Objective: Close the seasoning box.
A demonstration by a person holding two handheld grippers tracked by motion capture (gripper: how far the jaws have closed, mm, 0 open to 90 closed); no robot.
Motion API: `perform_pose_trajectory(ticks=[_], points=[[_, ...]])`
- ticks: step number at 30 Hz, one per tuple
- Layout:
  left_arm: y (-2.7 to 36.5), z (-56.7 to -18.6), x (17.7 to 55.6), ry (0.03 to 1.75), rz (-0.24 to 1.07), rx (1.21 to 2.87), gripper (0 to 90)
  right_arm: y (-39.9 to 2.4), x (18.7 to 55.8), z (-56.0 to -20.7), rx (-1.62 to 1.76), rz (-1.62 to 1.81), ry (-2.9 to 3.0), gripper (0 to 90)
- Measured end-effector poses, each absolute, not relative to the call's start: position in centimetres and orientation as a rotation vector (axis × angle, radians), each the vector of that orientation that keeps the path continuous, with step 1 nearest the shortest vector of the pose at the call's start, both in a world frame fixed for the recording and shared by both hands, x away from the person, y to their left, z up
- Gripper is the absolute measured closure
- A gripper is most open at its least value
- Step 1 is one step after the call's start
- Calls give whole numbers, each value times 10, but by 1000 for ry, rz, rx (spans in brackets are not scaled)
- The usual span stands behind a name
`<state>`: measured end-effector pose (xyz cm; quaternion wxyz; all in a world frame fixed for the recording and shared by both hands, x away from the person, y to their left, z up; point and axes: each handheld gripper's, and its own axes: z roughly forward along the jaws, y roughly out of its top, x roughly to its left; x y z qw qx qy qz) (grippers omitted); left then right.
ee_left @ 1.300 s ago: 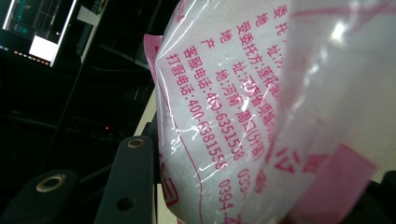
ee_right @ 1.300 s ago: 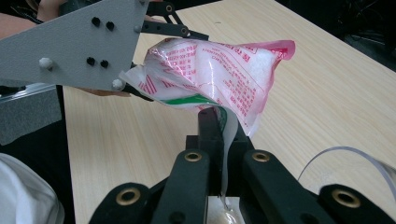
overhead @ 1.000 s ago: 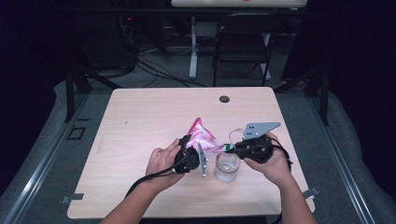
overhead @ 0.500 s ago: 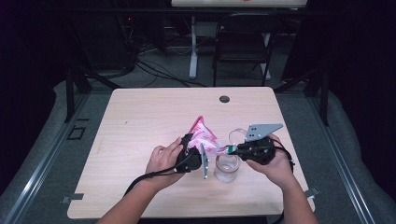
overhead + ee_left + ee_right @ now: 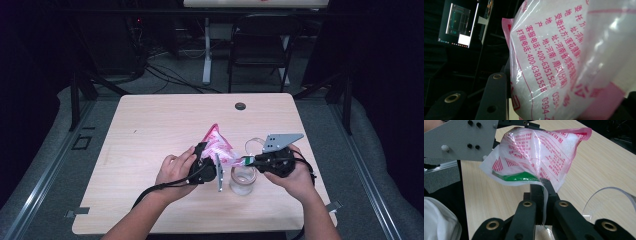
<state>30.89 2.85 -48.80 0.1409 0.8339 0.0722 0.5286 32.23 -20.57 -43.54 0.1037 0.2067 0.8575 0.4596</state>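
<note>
A pink-and-white plastic bag (image 5: 218, 146) of white granules hangs tilted above the table, held from both sides. My left gripper (image 5: 210, 154) is shut on the bag's fat body (image 5: 554, 57); one black jaw presses its left side and the bag hides the other. My right gripper (image 5: 543, 183) is shut on a thin lower edge of the bag (image 5: 536, 152), near a green stripe. A clear glass beaker (image 5: 242, 180) stands on the table just below the bag's low corner, between the two hands. Its rim (image 5: 609, 192) curves at the right of the right gripper view.
The light wooden table (image 5: 150, 130) has a round dark cable hole (image 5: 240, 106) near its far edge. A black folding chair (image 5: 260, 50) and a white desk leg (image 5: 206, 50) stand beyond the table. The left gripper's grey plate (image 5: 461, 138) sits close by the bag.
</note>
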Motion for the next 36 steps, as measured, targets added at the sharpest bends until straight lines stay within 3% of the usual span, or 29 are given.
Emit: perform_pose_trajectory(ticks=[36], points=[[21, -481, 306, 94, 1606, 2428, 605, -212, 321, -436, 618, 1344, 2531, 900]])
